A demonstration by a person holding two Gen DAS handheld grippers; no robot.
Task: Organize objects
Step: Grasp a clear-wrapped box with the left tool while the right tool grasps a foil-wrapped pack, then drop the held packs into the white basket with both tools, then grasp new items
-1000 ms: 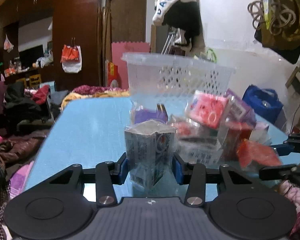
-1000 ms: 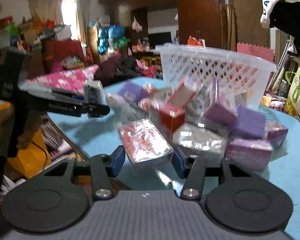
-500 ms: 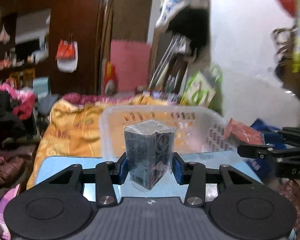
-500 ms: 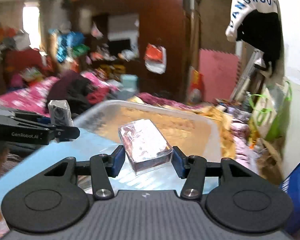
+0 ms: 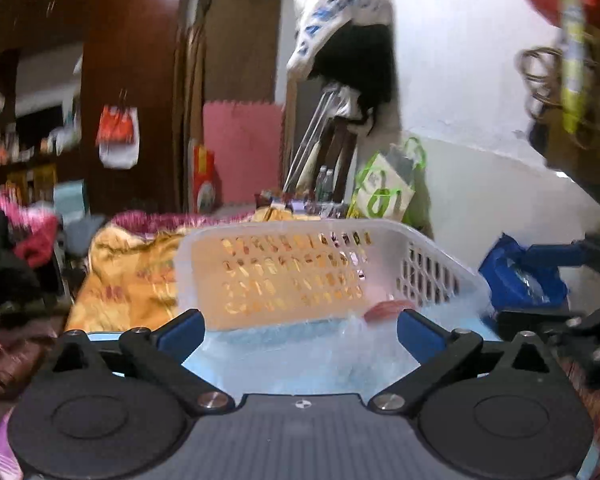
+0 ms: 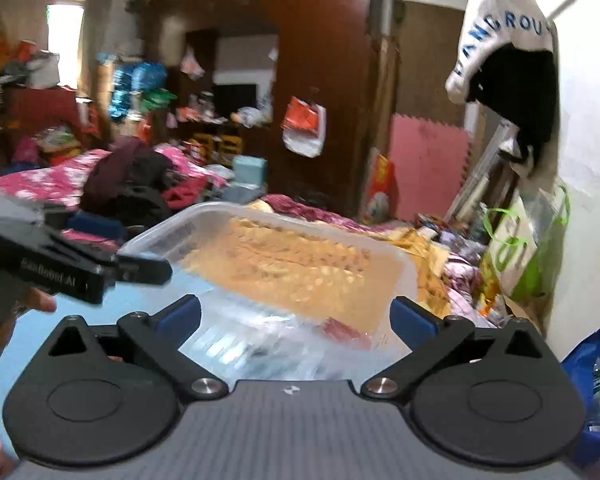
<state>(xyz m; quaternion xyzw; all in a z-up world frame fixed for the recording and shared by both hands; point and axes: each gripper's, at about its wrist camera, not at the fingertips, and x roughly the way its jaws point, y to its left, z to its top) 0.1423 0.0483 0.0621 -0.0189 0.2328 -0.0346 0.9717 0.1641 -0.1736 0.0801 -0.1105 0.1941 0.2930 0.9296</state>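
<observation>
Both grippers, left [image 5: 300, 330] & right [image 6: 296, 318], just sprung wide, nothing pinched, over white basket [image 5: 440, 256] w/ red packet [image 5: 388, 307] inside.

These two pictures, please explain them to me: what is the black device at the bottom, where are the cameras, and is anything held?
A person holds one hand tool with a two-finger claw in each hand; there is no robot arm. Each picture comes from a camera on one tool, looking forward between its blue fingers. The left claw and the right claw have just been opening and hold nothing. Ahead stands a white basket on a blue table. A red packet lies inside it. In the right view, the other tool shows at the left.
</observation>
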